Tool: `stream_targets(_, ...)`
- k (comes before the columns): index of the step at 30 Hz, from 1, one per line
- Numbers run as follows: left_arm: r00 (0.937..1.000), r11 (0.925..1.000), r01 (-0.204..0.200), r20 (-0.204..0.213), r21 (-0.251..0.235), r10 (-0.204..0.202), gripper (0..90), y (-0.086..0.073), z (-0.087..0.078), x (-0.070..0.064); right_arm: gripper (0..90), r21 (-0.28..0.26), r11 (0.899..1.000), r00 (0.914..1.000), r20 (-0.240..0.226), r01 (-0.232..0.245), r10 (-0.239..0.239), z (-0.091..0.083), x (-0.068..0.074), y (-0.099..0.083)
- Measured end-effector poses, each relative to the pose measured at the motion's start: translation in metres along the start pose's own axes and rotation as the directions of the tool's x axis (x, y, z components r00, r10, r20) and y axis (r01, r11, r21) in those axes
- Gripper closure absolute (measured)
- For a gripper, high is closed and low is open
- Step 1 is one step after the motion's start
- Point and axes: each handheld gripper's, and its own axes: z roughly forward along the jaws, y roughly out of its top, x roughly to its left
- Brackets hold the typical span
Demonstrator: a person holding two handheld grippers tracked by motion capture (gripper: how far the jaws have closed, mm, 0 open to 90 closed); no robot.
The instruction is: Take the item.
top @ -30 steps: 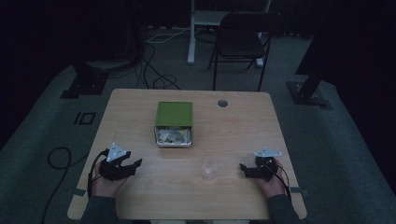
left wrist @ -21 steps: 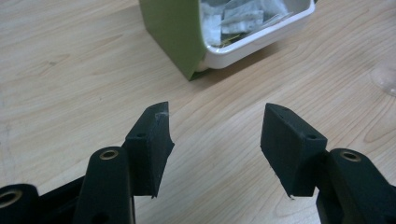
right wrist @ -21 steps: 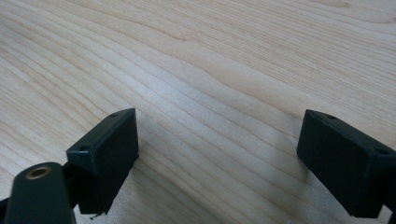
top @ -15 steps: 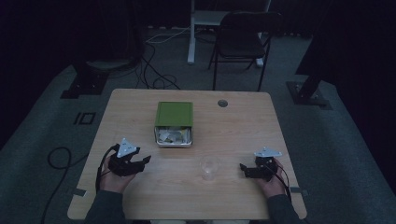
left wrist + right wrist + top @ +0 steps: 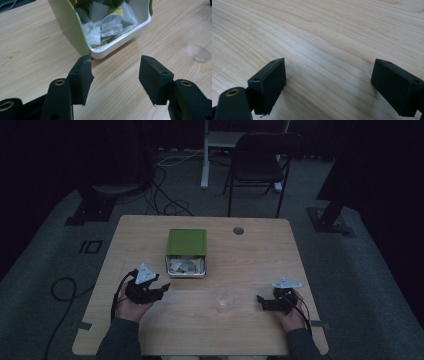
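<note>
A green box with a white open front full of tea-bag sachets stands mid-table. A small clear glass cup stands in front of it, to the right. My left gripper is open just below the box's front left corner, and in the left gripper view the gripper has the box's white rim close ahead and the cup at the right. Near the table's right front my right gripper is open over bare wood, pointing left toward the cup; in its own view the gripper holds nothing.
The wooden table has a round cable hole at the back. A dark chair and a white desk leg stand beyond it. Cables lie on the grey floor to the left.
My left gripper has moved right and forward toward the front left corner of the green box. The right gripper has stayed still.
</note>
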Motion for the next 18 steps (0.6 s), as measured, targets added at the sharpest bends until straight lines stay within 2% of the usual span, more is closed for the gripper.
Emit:
stream_targets(12,0.9996,0.9995,-0.023,0.018,-0.02,0.024,44.8,0.015,0.009,-0.005,12.5,-0.001,1.0,1.0,0.001,0.0,0.0,0.0,0.0,0.0)
stream_targets(18,0.9984,0.9986,-0.048,0.028,-0.02,0.049,44.9,0.023,0.015,-0.009,12.5,-0.001,1.0,1.0,0.001,0.0,0.0,0.0,0.0,0.0)
